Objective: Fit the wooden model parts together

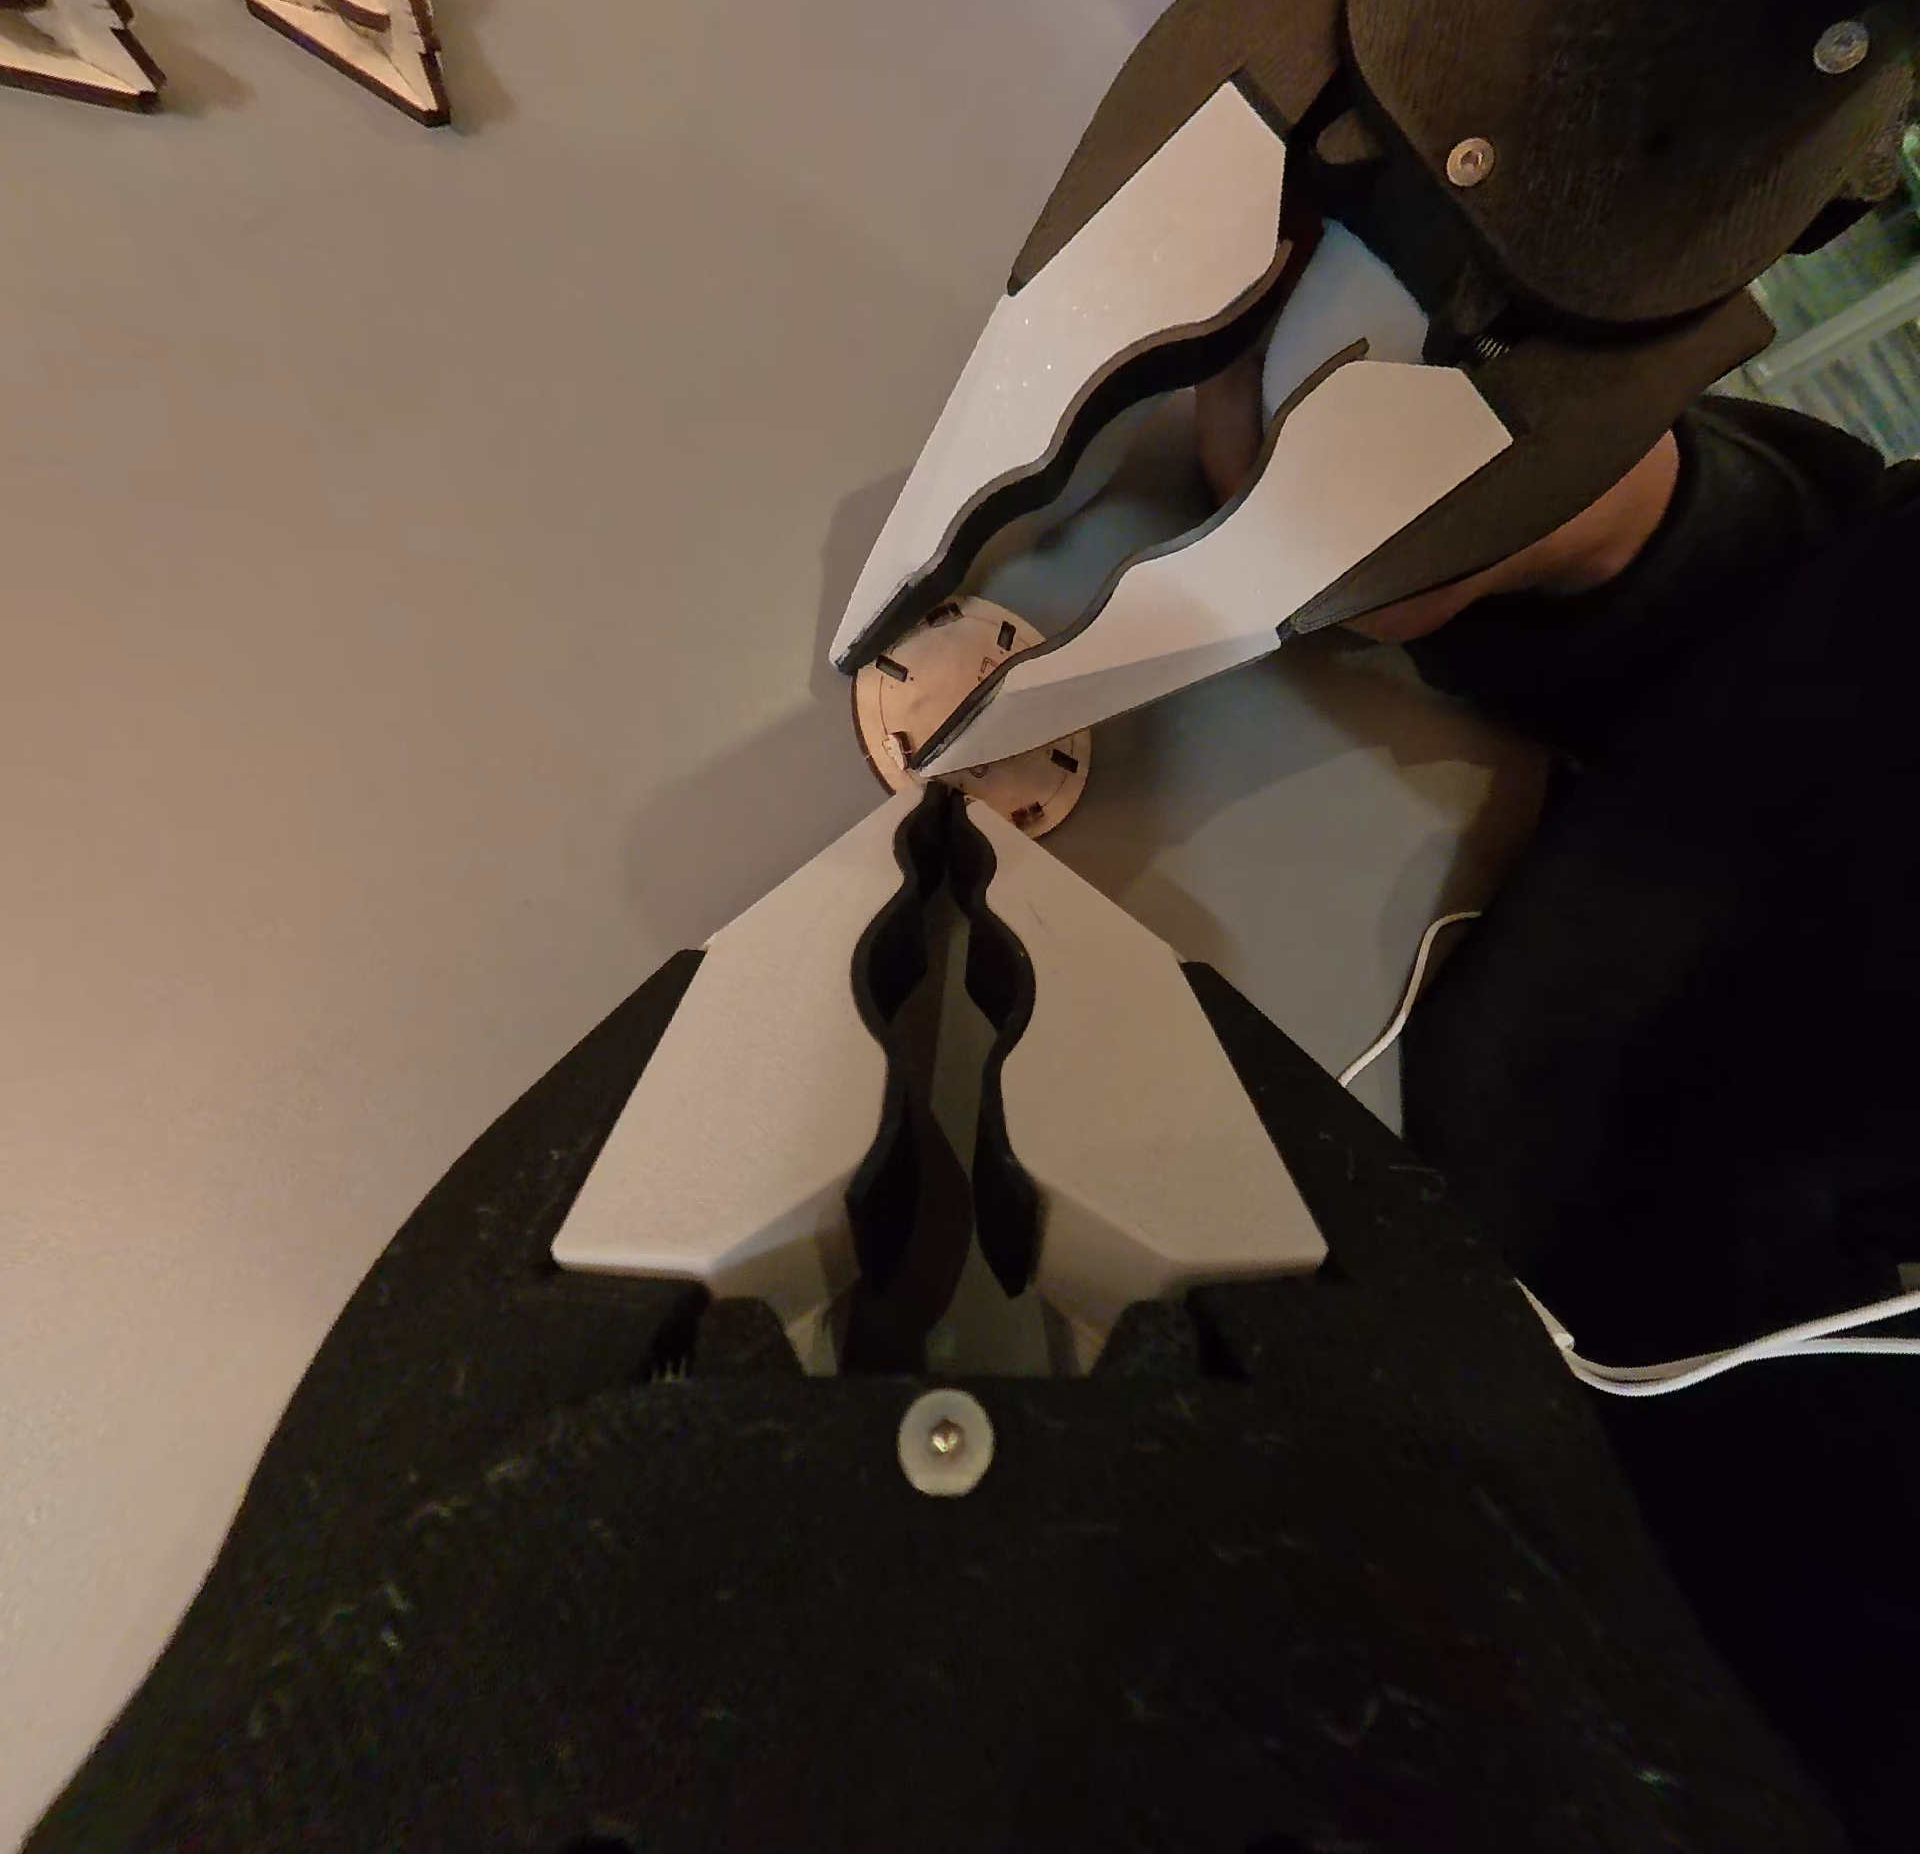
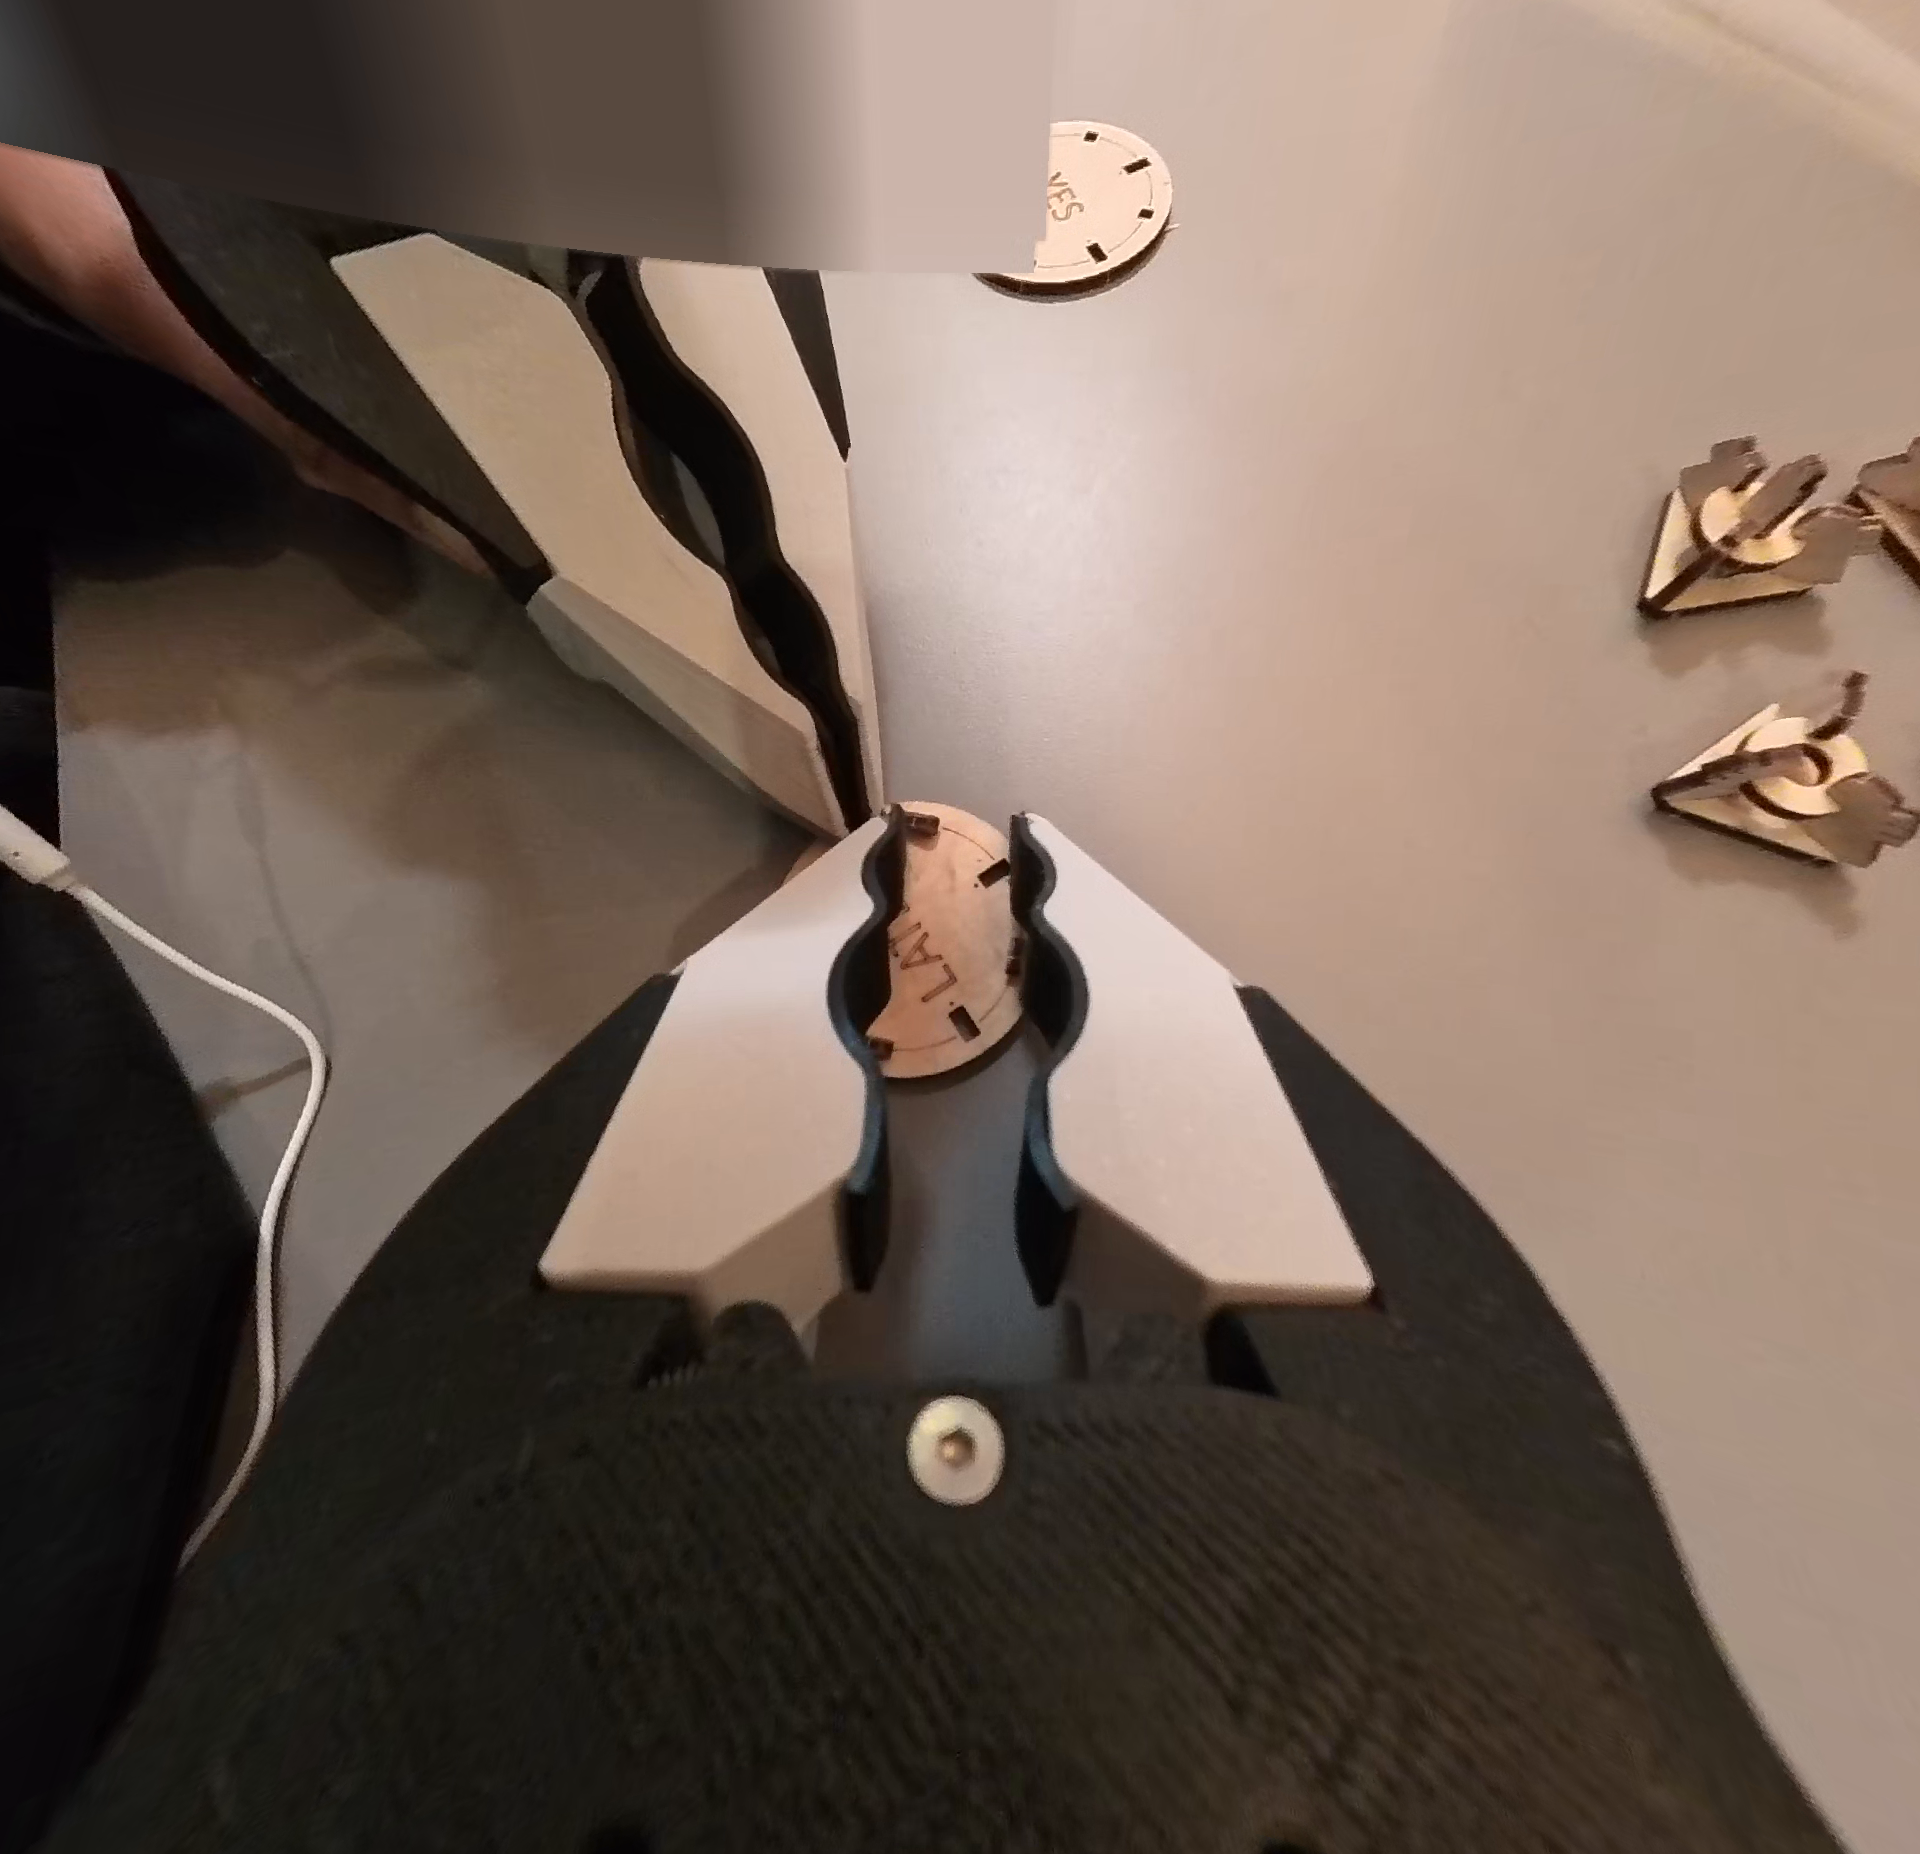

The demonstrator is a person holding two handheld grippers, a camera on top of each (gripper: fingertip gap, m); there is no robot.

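A round wooden disc [image 1: 925,684] with small slots around its rim lies flat on the grey table [image 1: 416,557]. My left gripper [image 1: 940,796] is shut, and its tips meet at the disc's near edge. Nothing shows between its pads. My right gripper [image 1: 885,711] comes in from the upper right and is open. One of its tips is at the disc's rim and the other rests over the disc's face. In the right wrist view the disc [image 2: 945,931] lies under and between the right gripper's [image 2: 956,828] parted fingers. The left gripper's [image 2: 857,812] shut tips stand at the disc's far-left edge.
A second slotted wooden disc [image 2: 1112,215] lies farther back. Several triangular wooden assemblies [image 2: 1725,537] [image 2: 1766,796] lie to the right, and they also show in the left wrist view [image 1: 353,28]. A white cable [image 2: 281,1077] and a person's black sleeve [image 1: 1662,869] are at the near side. The grippers are tip to tip, or close to it.
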